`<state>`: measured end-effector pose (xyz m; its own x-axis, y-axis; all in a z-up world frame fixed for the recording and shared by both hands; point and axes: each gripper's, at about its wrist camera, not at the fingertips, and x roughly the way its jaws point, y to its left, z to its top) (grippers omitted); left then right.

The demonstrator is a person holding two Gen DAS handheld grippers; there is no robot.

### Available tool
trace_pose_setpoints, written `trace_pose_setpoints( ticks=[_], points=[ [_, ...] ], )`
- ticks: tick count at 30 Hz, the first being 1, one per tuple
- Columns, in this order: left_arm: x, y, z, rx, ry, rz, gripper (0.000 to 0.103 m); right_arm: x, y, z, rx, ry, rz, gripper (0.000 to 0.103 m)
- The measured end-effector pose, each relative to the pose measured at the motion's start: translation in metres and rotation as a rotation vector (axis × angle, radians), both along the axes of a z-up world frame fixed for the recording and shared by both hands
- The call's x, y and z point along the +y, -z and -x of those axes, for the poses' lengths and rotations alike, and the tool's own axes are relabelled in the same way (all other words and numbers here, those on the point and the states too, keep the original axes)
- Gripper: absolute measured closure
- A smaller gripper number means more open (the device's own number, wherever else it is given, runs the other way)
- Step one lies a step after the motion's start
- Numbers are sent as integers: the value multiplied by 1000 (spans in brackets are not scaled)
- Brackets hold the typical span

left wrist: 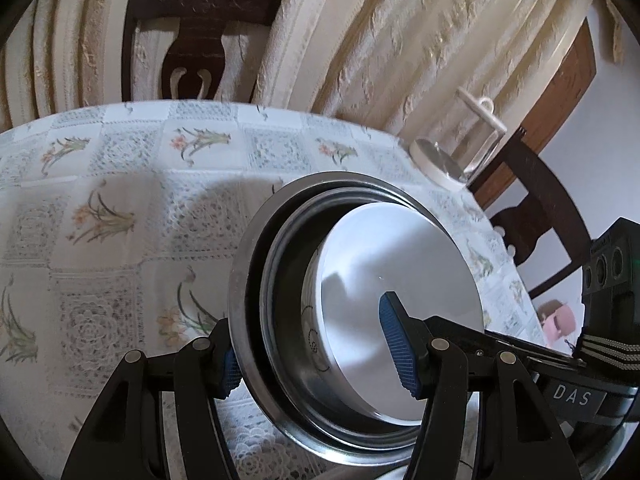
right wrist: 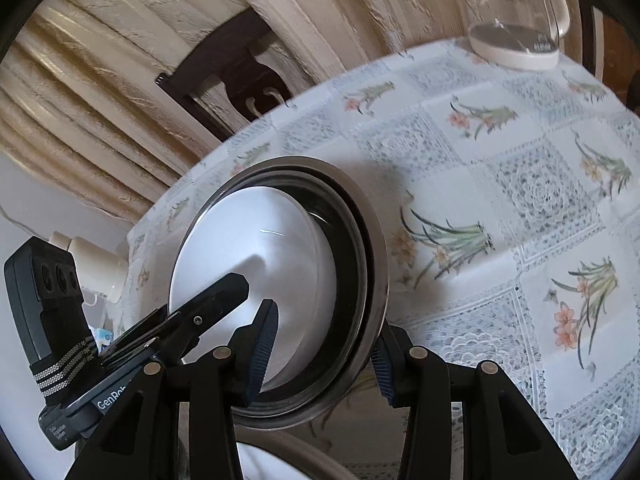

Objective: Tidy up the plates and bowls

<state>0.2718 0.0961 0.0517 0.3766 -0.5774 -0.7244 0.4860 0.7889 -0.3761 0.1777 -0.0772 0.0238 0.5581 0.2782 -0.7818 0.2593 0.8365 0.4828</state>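
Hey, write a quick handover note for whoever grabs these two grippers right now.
Left gripper: shut on the rim of the metal bowl, one finger inside, one outside.
Right gripper: shut on the same stack from the opposite side.
The metal bowl is tilted on edge above the tablecloth, with a white bowl nested inside it.
Another white dish shows just below; what it is cannot be told.
Done: white bowl nested in metal bowl.
Left: set the stack down, probably onto the dishes below.
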Motion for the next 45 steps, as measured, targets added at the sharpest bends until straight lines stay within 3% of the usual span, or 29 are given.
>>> trace_pose_setpoints(
  ticks=[11, 21, 29, 33, 37, 45],
  points=[
    [-13, 32, -24, 167, 72, -19, 43, -7, 21, -10, 40, -6, 1, 54],
    [-19, 35, -25, 134, 164, -63, 43, 3, 20, -9, 18, -38, 107, 54],
    [-21, 41, -28, 154, 201, -85, 43, 0, 25, -8, 36, -54, 54, 51],
    [-28, 37, -23, 120, 224, -126, 42, 3, 24, -9, 50, -48, 69, 51],
    [-29, 36, -23, 122, 214, -138, 42, 1, 24, -9, 66, -43, 25, 51],
    [-22, 29, -20, 116, 180, -131, 42, 7, 16, -6, 55, -56, 31, 51]
  ],
)
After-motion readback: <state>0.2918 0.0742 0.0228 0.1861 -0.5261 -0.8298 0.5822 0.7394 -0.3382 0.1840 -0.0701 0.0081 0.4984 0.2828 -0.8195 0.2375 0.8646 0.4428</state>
